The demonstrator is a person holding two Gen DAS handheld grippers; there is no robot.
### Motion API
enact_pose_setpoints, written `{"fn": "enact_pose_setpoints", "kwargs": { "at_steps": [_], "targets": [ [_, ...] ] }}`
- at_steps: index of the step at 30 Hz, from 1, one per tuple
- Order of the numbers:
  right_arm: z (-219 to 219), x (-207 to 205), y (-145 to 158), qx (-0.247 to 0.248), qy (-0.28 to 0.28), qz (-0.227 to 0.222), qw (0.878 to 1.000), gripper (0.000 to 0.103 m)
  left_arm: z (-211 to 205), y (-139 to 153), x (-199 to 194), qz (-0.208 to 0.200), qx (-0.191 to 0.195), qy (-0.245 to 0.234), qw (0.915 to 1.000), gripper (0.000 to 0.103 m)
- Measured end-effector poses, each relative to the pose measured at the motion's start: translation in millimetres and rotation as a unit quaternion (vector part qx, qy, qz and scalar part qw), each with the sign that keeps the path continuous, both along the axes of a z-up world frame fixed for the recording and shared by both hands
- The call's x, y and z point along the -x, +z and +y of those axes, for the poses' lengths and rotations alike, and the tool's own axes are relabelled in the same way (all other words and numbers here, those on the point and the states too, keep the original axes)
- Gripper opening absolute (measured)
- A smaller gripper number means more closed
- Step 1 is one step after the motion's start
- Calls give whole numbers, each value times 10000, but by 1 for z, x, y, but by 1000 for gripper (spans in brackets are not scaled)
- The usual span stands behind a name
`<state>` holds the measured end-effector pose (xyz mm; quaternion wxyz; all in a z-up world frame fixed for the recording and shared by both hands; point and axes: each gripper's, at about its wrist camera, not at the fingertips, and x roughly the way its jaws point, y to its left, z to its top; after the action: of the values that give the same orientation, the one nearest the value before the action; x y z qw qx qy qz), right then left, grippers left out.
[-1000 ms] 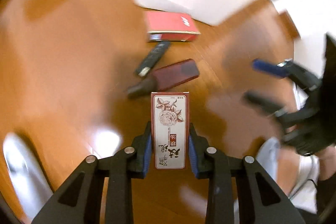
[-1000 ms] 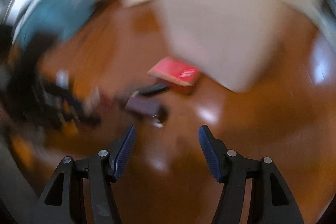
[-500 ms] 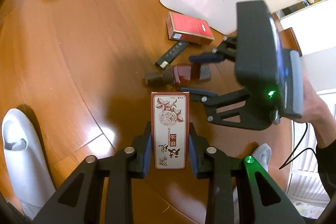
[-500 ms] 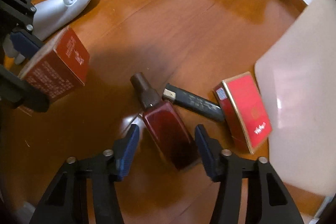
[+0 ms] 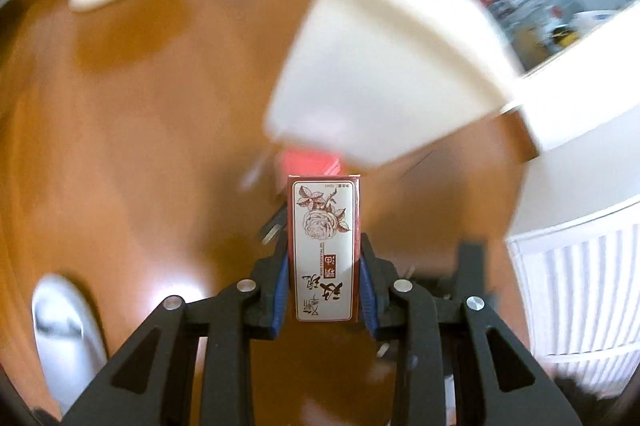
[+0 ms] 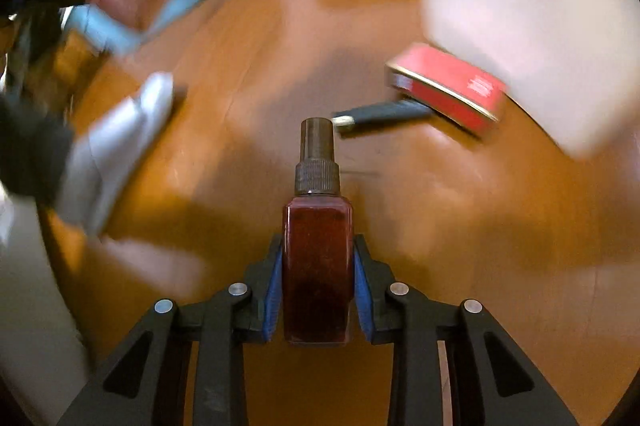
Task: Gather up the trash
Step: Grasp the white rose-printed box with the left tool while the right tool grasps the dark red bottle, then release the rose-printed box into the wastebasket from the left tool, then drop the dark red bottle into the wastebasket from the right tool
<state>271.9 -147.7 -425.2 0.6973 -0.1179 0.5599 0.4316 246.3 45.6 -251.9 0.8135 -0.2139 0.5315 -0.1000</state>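
The bottle (image 6: 318, 266) has come off the floor (image 6: 460, 246) and is now clamped in the right gripper (image 6: 318, 290), cap forward, while the left gripper (image 5: 324, 290) still grips the box (image 5: 325, 250). Both views are blurred over glossy wood beside a white bin (image 5: 380, 74). Only the right view shows the red pack (image 6: 448, 88) and the dark stick (image 6: 384, 112) touching it on the floor.

Glossy orange-brown wooden floor (image 5: 152, 130) fills the frame; a white slatted radiator (image 5: 576, 282) stands at lower right.
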Motion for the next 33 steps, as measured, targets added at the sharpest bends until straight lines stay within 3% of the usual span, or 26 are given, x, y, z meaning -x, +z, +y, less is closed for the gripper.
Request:
{"fn": "enact_pose_setpoints", "kwargs": {
  "at_steps": [3, 6, 8, 11, 13, 18, 23, 28, 30, 33],
  "targets": [
    [-32, 2, 14, -342, -811, 113, 9961, 32, -13, 66, -25, -765, 219, -253, 9965, 29],
    [-44, -3, 30, -539, -1373, 129, 9890, 32, -31, 119, -59, -1396, 134, -638, 9881, 29],
    [-52, 2, 39, -618, -1539, 116, 9861, 32, -42, 133, -87, -1590, 57, -737, 9845, 29],
    [-50, 0, 42, -751, -1708, 74, 9824, 32, -55, 125, -137, -1484, -129, -846, 9852, 29],
    [-58, 2, 45, -787, -1745, 46, 9815, 32, -63, 103, -168, -1199, -341, -862, 9885, 29],
    [-67, 13, 51, -790, -1733, -32, 9817, 32, -72, 61, -194, -756, -436, -680, 9939, 29],
    [-81, 10, 58, -736, -1807, -80, 9808, 32, -67, 51, -190, -442, -318, -397, 9977, 29],
    [-90, 5, 77, -910, -1998, -195, 9754, 32, -53, 74, -166, -811, -419, -388, 9951, 30],
    [-97, -1, 99, -1090, -2089, -281, 9714, 32, -41, 85, -146, -1011, -477, -280, 9933, 30],
    [-109, -16, 153, -1751, -2136, -555, 9595, 32, -19, 92, -113, -1233, -506, 124, 9910, 30]
  ]
}}
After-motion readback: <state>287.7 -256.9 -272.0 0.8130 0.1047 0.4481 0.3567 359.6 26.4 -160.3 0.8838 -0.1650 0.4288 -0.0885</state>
